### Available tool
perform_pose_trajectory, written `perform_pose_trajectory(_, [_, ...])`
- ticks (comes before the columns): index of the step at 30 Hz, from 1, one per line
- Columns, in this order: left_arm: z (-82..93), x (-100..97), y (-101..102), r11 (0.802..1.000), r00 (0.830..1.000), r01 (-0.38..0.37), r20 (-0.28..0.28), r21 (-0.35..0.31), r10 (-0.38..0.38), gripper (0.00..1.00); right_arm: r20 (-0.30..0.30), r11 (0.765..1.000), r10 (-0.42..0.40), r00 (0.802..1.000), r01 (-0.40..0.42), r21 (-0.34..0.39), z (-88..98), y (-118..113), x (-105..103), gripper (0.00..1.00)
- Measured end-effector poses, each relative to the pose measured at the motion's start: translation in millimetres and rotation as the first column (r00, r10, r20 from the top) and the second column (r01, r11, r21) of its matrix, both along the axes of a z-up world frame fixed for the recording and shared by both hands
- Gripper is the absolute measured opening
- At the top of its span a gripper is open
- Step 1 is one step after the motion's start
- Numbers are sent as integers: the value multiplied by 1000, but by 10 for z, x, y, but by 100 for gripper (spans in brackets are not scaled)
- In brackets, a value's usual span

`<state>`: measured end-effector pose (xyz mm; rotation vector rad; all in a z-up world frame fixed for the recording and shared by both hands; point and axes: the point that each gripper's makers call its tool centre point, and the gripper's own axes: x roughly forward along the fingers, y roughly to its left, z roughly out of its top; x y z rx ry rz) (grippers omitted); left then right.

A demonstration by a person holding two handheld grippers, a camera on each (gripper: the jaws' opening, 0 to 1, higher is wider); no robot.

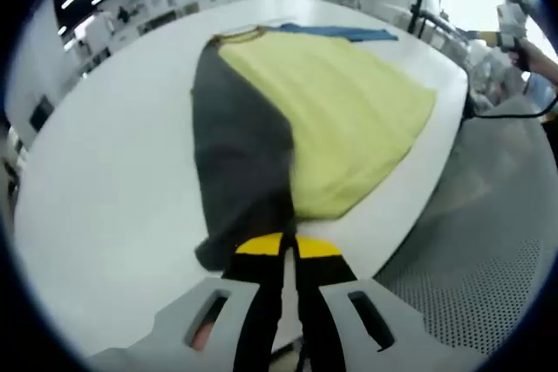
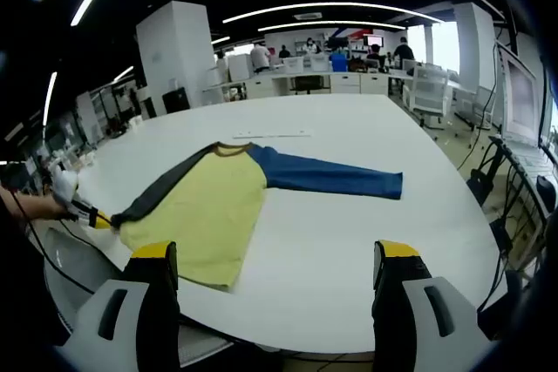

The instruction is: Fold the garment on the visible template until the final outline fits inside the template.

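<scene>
Yellow-bodied garment: long-sleeved shirt [image 2: 214,206] with one dark grey sleeve [image 1: 240,172] and one blue sleeve [image 2: 331,176], spread flat on the white round worktop [image 2: 349,241].
Left claw [image 1: 286,246]: jaws pinched together on the grey sleeve's cuff, right at its tips.
Right claw [image 2: 277,259]: jaws wide apart, nothing between them, shirt ahead and to its left.
Blue sleeve: stretched out straight, well ahead of the right claw.
</scene>
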<state>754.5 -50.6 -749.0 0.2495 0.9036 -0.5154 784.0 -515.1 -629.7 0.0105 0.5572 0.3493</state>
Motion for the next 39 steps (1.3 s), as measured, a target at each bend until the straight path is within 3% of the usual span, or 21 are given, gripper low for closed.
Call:
perform_pose_trajectory(12, [241, 201, 232, 998, 996, -63, 66, -4, 63, 0, -1, 1000, -1, 1000, 1, -3, 9, -11, -7, 92])
perform_pose_trajectory(23, [509, 400, 586, 990, 981, -144, 135, 10, 141, 0, 11, 1000, 14, 1000, -14, -4, 48, 42, 89, 92])
perform_pose_trajectory(39, [705, 626, 919, 979, 964, -203, 180, 20, 196, 0, 2, 1000, 26, 1000, -26, -1, 10, 84, 134, 92])
